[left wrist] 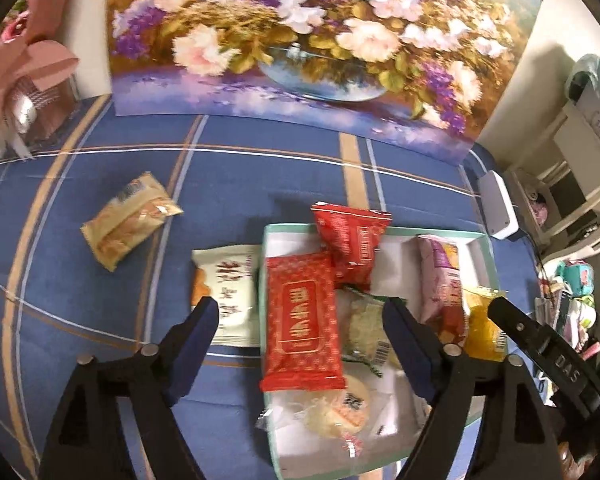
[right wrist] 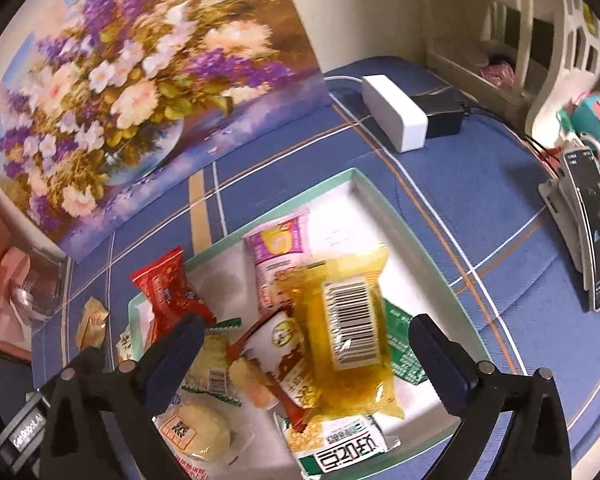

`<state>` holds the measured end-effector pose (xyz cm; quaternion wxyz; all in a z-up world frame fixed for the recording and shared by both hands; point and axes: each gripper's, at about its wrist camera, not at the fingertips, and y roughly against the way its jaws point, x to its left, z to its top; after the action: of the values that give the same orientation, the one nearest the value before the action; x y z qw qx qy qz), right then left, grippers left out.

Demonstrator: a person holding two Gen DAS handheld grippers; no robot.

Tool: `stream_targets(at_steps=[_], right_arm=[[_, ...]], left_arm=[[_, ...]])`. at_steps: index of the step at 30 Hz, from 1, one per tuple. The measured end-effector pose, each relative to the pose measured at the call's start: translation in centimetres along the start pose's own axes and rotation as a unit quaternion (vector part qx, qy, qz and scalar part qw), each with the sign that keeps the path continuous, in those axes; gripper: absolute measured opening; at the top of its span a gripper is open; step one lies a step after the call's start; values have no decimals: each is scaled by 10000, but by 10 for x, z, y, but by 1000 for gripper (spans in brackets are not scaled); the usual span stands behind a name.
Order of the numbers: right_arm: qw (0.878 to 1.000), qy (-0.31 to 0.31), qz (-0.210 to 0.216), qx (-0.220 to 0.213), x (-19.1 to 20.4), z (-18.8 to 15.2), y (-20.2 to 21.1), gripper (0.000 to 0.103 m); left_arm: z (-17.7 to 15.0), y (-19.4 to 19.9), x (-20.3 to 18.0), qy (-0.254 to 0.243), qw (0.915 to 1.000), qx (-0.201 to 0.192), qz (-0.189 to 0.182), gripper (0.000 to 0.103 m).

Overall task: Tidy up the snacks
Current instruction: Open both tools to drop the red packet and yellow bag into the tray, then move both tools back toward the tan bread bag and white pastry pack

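Both fisheye views were warmly and fairly brightly lit, with black vignetting in the corners and strong bowing of straight lines near the edges. The large floral painted panel (left wrist: 320, 40) looked soft and smeared. In the right wrist view the translucent yellow snack packet (right wrist: 348, 332) was motion-blurred, its plastic catching small glints. Shadows under the wrappers inside the shallow white, mint-rimmed box (left wrist: 480, 248) were soft and short.

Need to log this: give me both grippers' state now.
Left gripper: open, holding nothing, above the red snack packet.
Right gripper: open, empty, above the yellow snack packet.
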<state>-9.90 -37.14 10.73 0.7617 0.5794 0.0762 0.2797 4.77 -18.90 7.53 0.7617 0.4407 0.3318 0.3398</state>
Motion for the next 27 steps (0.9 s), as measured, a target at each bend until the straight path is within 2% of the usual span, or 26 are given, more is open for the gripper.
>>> stream_targets(at_steps=[3,4,6,8,13,18,24,27], right_arm=[[9999,162,12,-26,10,-5,1,103],[9998,208,5,-38,12,-6,2,103],[9996,281,-13,-70,18,-10,3,103],[9994,329,-29,-46,23,-13,3,103],[9990,443,39,-46,35,-22,5,103],[9979,620,71,-162,52,-29,12,103],[9963,811,127,-264,71,-38,17,103],[9958,859,140,-296,79,-42,20,103]], left_arm=[[-3,3,10,34,9994,-106,340,87],[-4,4,13,27,9990,-152,428,94],[-6,8,18,15,9974,-288,664,100],[-7,11,23,9,9961,-334,820,101],[-12,21,31,103,9962,-422,760,102],[-17,33,31,41,9934,-606,977,102],[-24,43,43,216,9940,-634,868,102],[-24,48,48,232,9919,-667,1052,102]])
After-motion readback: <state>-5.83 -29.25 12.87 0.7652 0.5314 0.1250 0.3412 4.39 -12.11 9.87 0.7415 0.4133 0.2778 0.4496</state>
